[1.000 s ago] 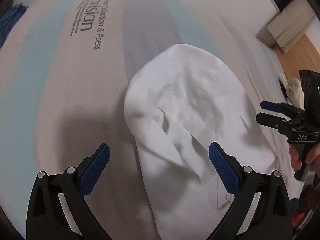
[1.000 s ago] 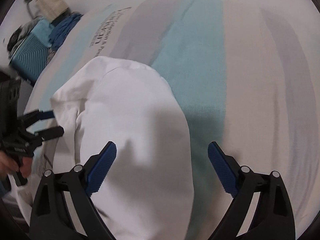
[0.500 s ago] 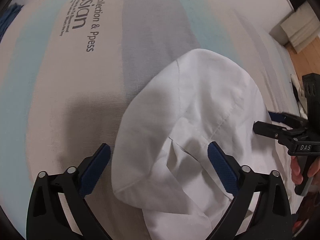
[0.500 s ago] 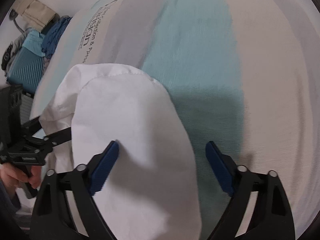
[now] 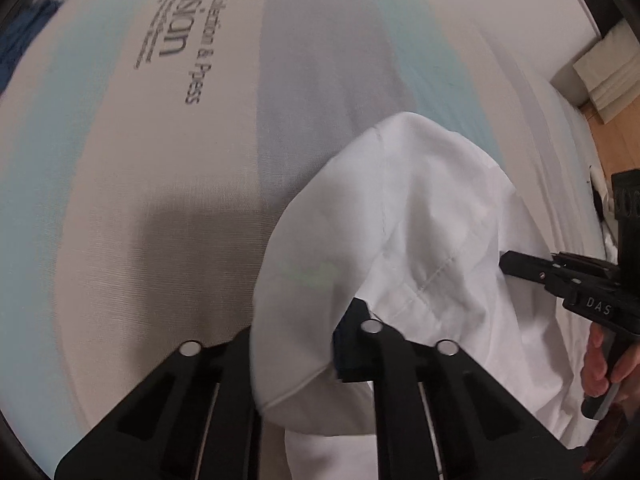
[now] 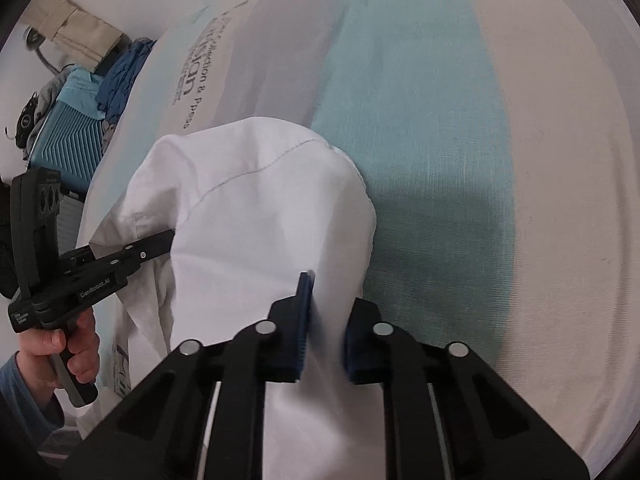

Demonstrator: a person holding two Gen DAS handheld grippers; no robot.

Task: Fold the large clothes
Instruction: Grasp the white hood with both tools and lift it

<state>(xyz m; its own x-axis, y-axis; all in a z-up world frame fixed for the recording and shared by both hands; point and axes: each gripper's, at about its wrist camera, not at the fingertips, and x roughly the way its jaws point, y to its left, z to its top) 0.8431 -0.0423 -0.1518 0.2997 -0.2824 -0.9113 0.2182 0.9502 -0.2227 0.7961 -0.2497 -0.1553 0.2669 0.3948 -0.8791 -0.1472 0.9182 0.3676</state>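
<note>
A white garment lies on the striped bedsheet; it also shows in the right wrist view. My left gripper is shut on the garment's near left edge, the cloth bunched between its fingers. My right gripper is shut on the garment's near right edge, with white cloth pinched between the blue pads. Each gripper shows in the other's view: the right one at the far right, the left one at the left, both with their tips against the cloth.
The sheet has teal, grey and beige stripes and printed lettering. A teal suitcase with blue clothes stands beyond the bed's left side. A beige box sits on the wooden floor at the right.
Both grippers went from wide open to shut on the garment's near edges. The cloth has bunched up and lifted toward the cameras.
</note>
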